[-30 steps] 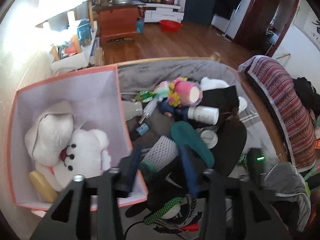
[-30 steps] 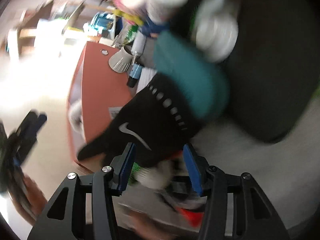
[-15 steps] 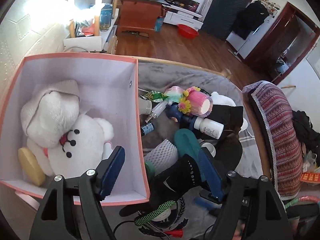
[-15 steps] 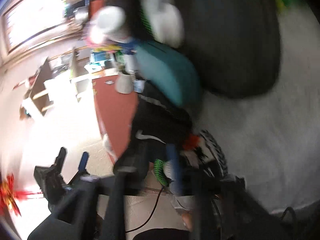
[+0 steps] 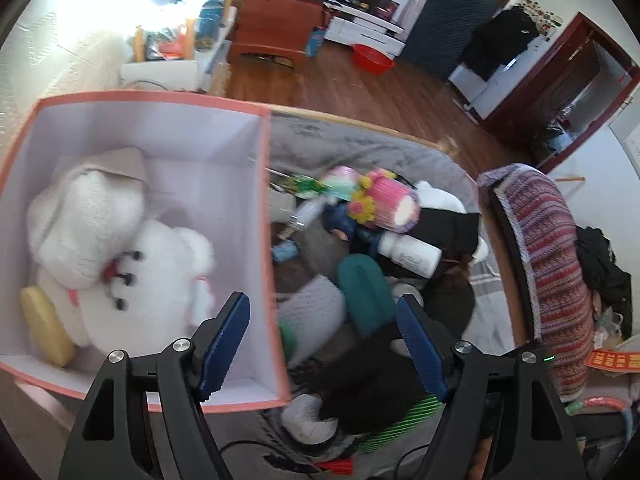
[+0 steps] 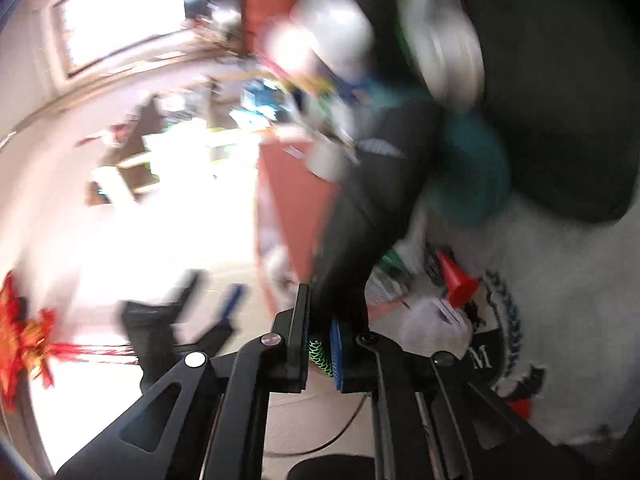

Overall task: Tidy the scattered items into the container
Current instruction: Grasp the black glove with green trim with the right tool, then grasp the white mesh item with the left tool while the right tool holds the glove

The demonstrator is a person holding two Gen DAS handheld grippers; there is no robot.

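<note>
So my right gripper (image 6: 320,344) has just clamped down on the black sock (image 6: 372,208), the one with the green mesh bit at its end, pinched tight between the fingers. A second ago those jaws were wide apart around it, and now they're squeezed nearly together with the fabric hanging out the front, so I'd call that a done grab. The right view is really smeared from motion, so don't ask me for detail past the sock. My left gripper (image 5: 324,344) is spread wide with nothing in it, hovering over the near wall of the pink box (image 5: 264,208), one finger over the inside and the other over the pile. It was down low near the clutter a second ago and has since pulled up and back, which I read as getting out of the way. In the left view the sock (image 5: 372,380) lies nearest me, just right of the box's near corner. A bit farther sit a teal case (image 5: 362,292) and a white mesh sleeve (image 5: 316,304), then a white bottle (image 5: 412,254), then a pink knitted cup (image 5: 392,204) at the far end of the heap on the grey blanket (image 5: 360,148). Inside the box there's already a white plush bear (image 5: 132,272) and a yellow sponge-looking thing (image 5: 46,324). Next job, I reckon, is swinging the sock left over the rim and letting go, with plenty of heap left after that.
</note>
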